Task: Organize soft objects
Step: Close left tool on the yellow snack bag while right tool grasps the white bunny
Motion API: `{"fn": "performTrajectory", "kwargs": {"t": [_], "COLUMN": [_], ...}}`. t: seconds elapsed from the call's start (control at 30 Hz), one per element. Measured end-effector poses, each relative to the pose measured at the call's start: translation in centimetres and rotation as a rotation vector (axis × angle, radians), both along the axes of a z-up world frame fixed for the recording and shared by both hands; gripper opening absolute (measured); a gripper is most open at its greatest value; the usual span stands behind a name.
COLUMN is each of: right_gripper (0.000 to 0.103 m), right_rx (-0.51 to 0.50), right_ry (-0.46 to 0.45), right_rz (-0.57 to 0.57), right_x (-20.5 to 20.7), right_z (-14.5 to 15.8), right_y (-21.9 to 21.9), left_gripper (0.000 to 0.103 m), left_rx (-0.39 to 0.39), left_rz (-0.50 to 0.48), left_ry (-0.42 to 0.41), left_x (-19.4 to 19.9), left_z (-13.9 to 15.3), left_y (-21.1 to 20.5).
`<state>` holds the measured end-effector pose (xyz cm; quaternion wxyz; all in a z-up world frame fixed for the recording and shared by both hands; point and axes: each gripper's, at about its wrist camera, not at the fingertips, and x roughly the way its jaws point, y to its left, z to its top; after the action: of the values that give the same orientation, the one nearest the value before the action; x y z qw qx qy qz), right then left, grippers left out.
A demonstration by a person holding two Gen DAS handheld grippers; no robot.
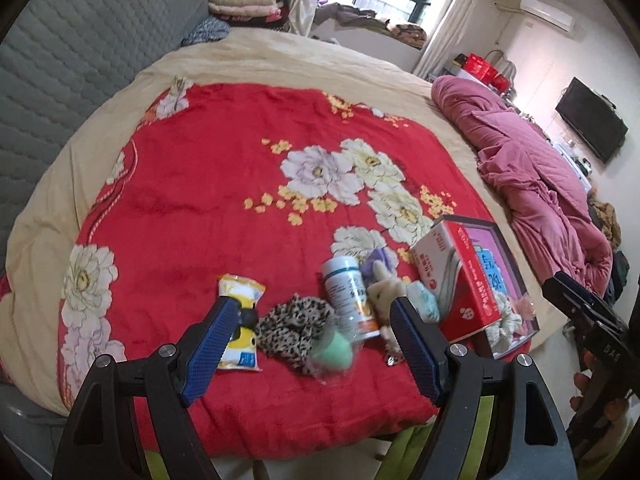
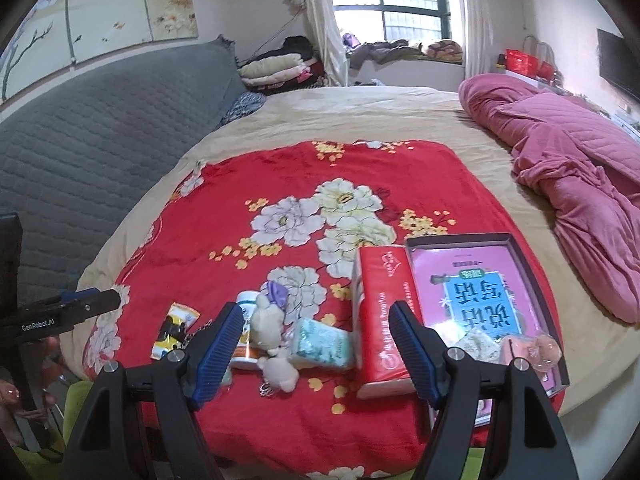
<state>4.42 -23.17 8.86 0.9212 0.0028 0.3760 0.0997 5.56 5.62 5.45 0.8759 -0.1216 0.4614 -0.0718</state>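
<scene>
On the bed's red floral blanket [image 1: 208, 184] the clutter sits near the front edge. Your left tongs [image 1: 312, 320] stand open and empty above the leopard-print scrunchie [image 1: 294, 328] and the green sponge [image 1: 334, 350]; your right tongs [image 2: 316, 328] are likewise open and empty, over the plush bear [image 2: 272, 336] and the pale tissue pack [image 2: 324, 344].

Judgement: approach phase, nothing picked yet. The open box [image 2: 472, 240], right of the upright red carton [image 2: 380, 312], already holds a knit scrunchie [image 1: 506, 322], so it is the probable destination.

Suggested method: bracket the leopard-print scrunchie across its bunched middle, keeping clear of the white bottle [image 1: 348, 296] lying just beside it. Close only until the fabric gathers. Lift straight up before crossing the red carton.
</scene>
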Motion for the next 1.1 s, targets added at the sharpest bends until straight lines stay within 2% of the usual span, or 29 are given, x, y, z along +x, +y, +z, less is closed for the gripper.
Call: {"fn": "performTrajectory", "kwargs": {"t": [0.37,0.73,1.1], "right_gripper": [0.075,0.075,0.075], "right_rx": [-0.036,-0.072,-0.109], "right_ry": [0.070,0.136,0.180], "right_rz": [0.091,0.139,0.157], "right_x": [1.2,2.9,4.8], "right_z": [-3.2,-6.8,-9.4], "right_y": [4.5,7.2,8.7], "left_gripper": [0.080,0.080,0.080], "left_rx": [0.019,0.030,0.079], "left_rz": [0.034,0.076,0.104], "left_ry": [0.126,0.198,0.266], "left_x": [-0.2,0.3,2.9], "left_z": [-5.0,-8.7,-12.7], "left_y": [2.1,4.0,4.1]}}
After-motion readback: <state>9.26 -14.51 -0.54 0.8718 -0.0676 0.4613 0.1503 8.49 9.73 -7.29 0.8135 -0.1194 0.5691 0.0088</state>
